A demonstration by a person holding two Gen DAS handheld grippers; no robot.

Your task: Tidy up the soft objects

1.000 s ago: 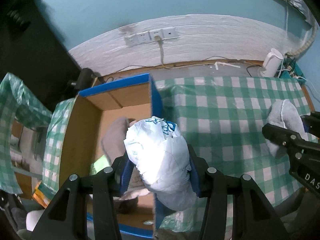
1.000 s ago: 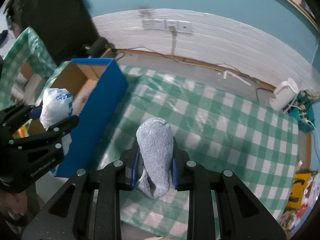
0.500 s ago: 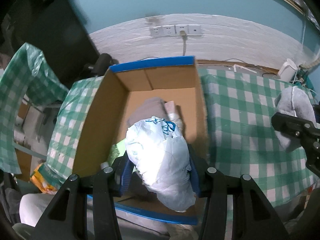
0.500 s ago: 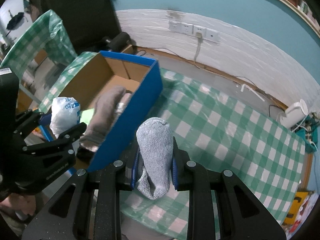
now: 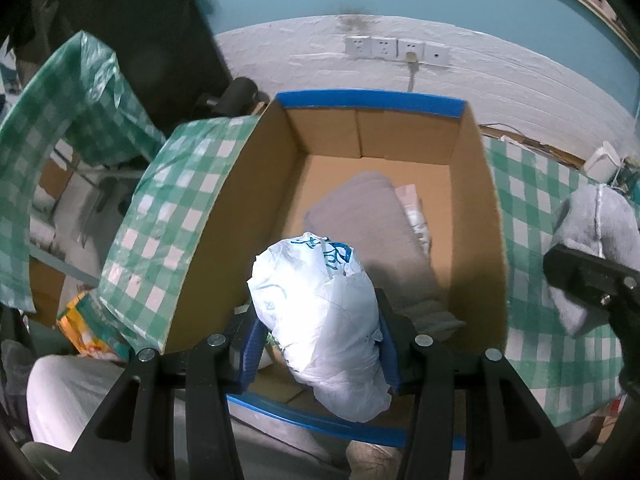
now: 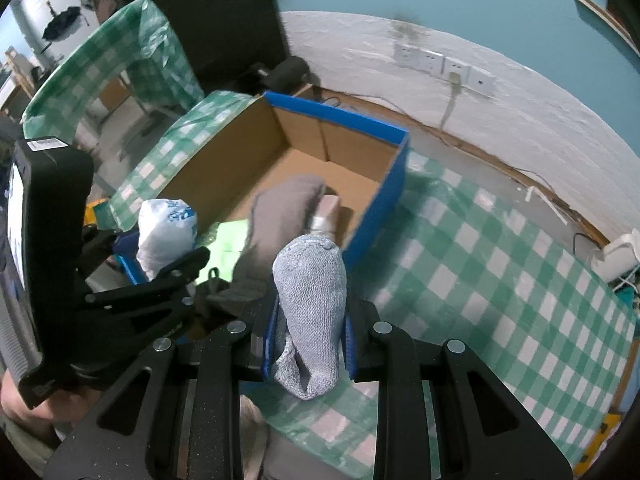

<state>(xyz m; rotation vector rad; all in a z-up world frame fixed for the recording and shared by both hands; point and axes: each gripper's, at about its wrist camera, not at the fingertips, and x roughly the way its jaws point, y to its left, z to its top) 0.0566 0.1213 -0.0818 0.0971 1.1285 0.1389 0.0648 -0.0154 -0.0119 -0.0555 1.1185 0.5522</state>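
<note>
The box [image 5: 256, 208] is the landmark: an open cardboard carton with blue outer faces, set at the left end of a table under a green-and-white checked cloth [image 6: 500, 264].

The left gripper [image 5: 318, 344] is clamped on a white bag [image 5: 320, 320] with blue print; its 2 blue pads press the bag's sides at a middling width. In the left wrist view the bag hangs over the box's near end, above the inside and not touching the floor of the box. The right wrist view shows the same bag [image 6: 166, 228] in the left gripper [image 6: 160, 256] at the box's near left corner.

The right gripper [image 6: 308, 344] is squeezed narrow on a grey-blue sock [image 6: 310, 312], toe up, the cuff hanging below the pads. It sits just outside the box's near right corner, over the cloth. From the left wrist view the sock [image 5: 592, 240] shows to the right of the box, with 1 black finger [image 5: 580, 272] of the right gripper across it.

Inside the box lies a grey folded fabric [image 5: 368, 224] along the middle, a pale pink-and-white item [image 5: 414, 208] beside it toward the right wall, and a bright green thing [image 6: 228, 240] at the near end.

Behind the box, a row of 4 wall sockets [image 5: 396, 50] sits on the white lower wall, 1 with a plug in it.
</note>
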